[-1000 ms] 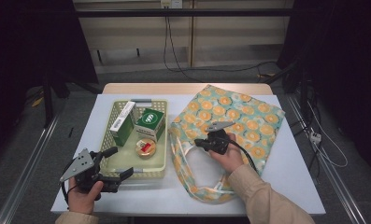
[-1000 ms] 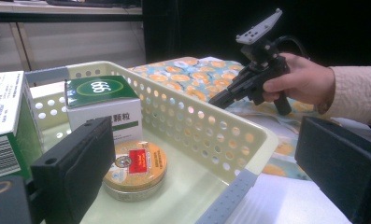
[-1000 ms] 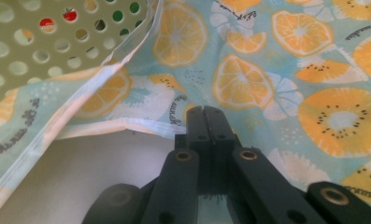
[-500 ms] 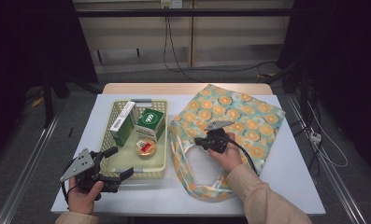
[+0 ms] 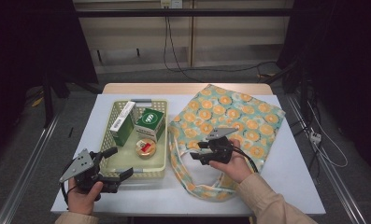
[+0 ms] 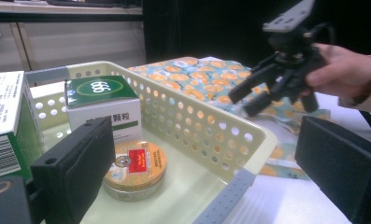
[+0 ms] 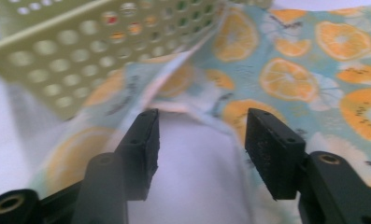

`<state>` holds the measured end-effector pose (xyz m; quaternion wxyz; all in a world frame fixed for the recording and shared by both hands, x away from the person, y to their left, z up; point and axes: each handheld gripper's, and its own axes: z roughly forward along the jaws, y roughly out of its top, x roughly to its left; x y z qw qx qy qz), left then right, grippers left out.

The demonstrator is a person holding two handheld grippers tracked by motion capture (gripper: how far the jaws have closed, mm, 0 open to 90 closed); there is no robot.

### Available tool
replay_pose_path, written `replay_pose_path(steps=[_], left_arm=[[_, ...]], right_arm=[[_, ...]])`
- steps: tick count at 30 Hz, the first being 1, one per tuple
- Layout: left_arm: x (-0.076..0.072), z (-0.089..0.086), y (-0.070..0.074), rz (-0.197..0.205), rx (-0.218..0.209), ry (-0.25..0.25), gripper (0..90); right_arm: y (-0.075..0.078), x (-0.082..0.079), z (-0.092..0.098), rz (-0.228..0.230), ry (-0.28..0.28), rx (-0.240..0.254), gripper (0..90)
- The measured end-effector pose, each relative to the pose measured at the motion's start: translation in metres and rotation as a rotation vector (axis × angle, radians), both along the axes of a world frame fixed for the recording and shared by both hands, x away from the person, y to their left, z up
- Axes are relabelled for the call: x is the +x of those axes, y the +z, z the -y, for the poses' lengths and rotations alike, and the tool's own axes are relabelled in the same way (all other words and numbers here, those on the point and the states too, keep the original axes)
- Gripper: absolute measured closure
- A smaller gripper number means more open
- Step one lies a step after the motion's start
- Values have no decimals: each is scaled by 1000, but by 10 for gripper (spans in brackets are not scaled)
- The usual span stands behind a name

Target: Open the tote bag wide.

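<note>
A teal tote bag (image 5: pixel 234 112) printed with orange slices lies flat on the right of the white table, its handles (image 5: pixel 192 186) looped toward me. My right gripper (image 5: pixel 198 153) hovers over that loop near the bag's mouth. Its jaws have just been opening and now stand apart (image 7: pixel 204 144) with nothing between the pads, only table and a strap (image 7: pixel 211 109) beyond. My left gripper (image 5: pixel 120 162) rests open at the near left corner of a pale yellow basket (image 5: pixel 141 175). From the left gripper view the right gripper (image 6: pixel 262 91) hangs above the bag (image 6: pixel 197 77).
The basket (image 6: pixel 211 135) holds a green 666 box (image 5: pixel 150 122), a taller green and white box (image 5: pixel 122 123) and a round tin (image 6: pixel 134 168). Bare white table lies along the near edge and to the right of the bag. Dark shelving and cables stand behind the table.
The right gripper's jaws have gone from shut to open, and that hand has shifted a little toward me and lifted. The left gripper has stayed put.
</note>
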<state>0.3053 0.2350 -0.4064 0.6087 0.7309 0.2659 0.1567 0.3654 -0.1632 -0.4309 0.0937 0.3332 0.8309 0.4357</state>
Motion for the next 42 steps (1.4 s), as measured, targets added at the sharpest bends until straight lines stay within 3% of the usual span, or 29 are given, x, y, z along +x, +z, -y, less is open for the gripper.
replay_pose_path(steps=[1,8,19,24,35,42], left_arm=[[0,0,0,-1,2,-1,48],[0,1,0,0,5,-1,48],[0,1,1,3,3,-2,48],[0,5,2,2,11,-11,47],[1,5,1,3,14,-15,47],[2,4,1,6,13,-13,47]], right_arm=[[3,-9,-2,-7,26,8,422],[2,-26,-10,-30,62,9,345],[8,-45,-23,-13,111,50,267],[4,-50,-26,-14,110,22,206],[-2,-68,-37,-42,188,-21,316],[-11,-69,-36,-55,189,-46,414]])
